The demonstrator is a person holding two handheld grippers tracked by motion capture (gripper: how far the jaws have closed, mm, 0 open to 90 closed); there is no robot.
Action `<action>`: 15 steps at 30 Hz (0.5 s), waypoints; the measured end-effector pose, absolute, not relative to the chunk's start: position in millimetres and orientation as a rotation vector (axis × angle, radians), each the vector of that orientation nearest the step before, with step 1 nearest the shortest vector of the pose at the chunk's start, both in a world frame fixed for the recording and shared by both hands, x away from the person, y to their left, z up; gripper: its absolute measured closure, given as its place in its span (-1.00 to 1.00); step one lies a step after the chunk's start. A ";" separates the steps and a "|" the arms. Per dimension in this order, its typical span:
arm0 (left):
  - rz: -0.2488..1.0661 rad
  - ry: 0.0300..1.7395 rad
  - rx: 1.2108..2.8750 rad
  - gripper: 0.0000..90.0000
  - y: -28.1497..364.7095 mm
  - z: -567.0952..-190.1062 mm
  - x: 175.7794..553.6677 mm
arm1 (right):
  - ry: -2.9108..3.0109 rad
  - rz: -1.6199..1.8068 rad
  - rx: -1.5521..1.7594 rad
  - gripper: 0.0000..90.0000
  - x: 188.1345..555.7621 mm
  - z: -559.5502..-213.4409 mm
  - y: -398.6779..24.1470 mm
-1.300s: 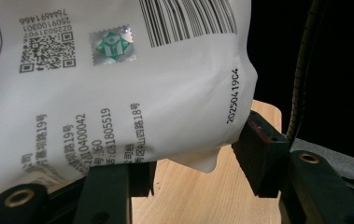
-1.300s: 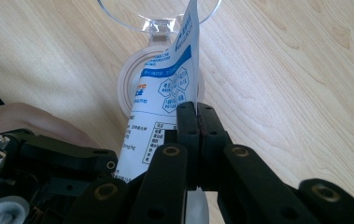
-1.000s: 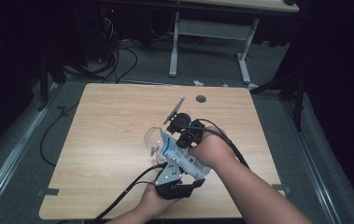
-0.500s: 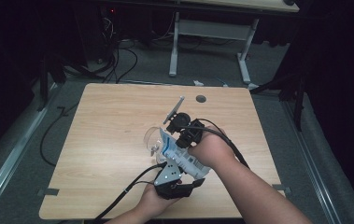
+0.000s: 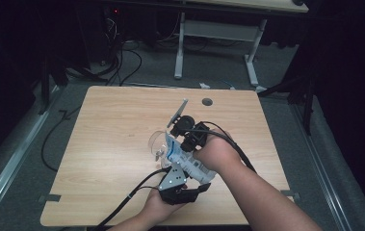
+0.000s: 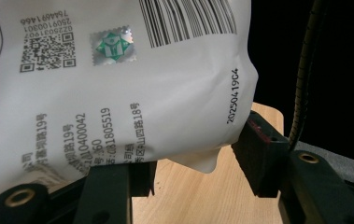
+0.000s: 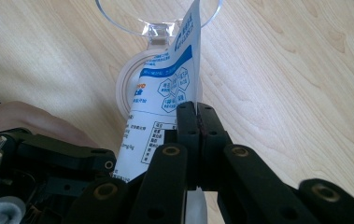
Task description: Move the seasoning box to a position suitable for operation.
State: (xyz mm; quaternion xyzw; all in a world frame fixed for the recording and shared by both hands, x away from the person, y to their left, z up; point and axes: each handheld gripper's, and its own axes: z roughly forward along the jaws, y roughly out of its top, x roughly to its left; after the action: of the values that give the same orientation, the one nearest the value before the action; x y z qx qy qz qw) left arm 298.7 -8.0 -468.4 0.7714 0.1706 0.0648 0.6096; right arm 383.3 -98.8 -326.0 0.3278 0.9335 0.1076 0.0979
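A white pouch (image 5: 184,160) with blue print and a barcode (image 6: 118,93) is held above the wooden table (image 5: 112,125) between both grippers. My left gripper (image 5: 182,168) comes up from the near edge, and its jaws (image 6: 193,163) press the pouch's bulging lower end from both sides. My right gripper (image 5: 176,144) is shut on a thin edge of the pouch (image 7: 165,93), jaws (image 7: 196,112) pinched flat together. The pouch's upper corner points at a clear stemmed glass (image 7: 158,18) just ahead, which shows beside the pouch (image 5: 157,143) in the high view.
A round cable hole (image 5: 207,102) sits near the table's far edge. A black cable (image 5: 127,199) trails off the near edge from the left gripper. Beyond the table are floor cables (image 5: 117,62) and the white legs of another desk (image 5: 180,48).
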 end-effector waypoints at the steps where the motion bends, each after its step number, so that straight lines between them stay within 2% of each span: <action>1: 0.147 0.396 1.780 0.17 -7.9 -468.4 298.7 | 2.763 0.318 0.970 1.00 383.3 -326.0 -98.8; 15: 0.146 0.396 1.775 0.17 -8.0 -468.5 298.4 | 2.766 0.307 0.963 1.00 383.0 -325.8 -95.8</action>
State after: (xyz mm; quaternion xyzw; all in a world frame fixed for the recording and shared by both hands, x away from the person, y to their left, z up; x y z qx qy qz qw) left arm 298.4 -8.0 -468.5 0.7694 0.1718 0.0631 0.6120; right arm 383.0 -95.8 -325.8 0.3255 0.9347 0.1037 0.0982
